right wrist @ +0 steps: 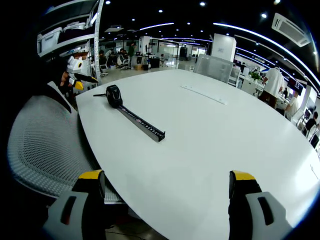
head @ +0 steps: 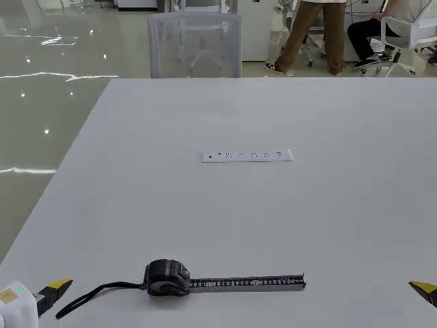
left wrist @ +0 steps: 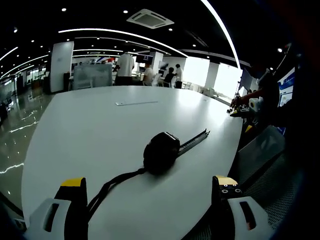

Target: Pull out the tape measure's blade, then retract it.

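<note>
A black tape measure (head: 166, 277) lies near the front edge of the white table (head: 273, 205). Its blade (head: 247, 283) is drawn out to the right and lies flat on the table. A black wrist strap (head: 95, 298) trails to the left. In the left gripper view the case (left wrist: 161, 152) sits ahead between the jaws, and the strap (left wrist: 116, 182) runs toward them. My left gripper (left wrist: 150, 192) stands open just short of it. My right gripper (right wrist: 165, 185) is open, well away from the blade's end (right wrist: 159, 135); its yellow tip (head: 425, 290) shows at the right edge.
A white power strip (head: 247, 156) lies at the table's middle. A mesh chair (head: 195, 45) stands behind the far edge, and another mesh chair seat (right wrist: 45, 145) is at the near edge. People stand and sit at the back right.
</note>
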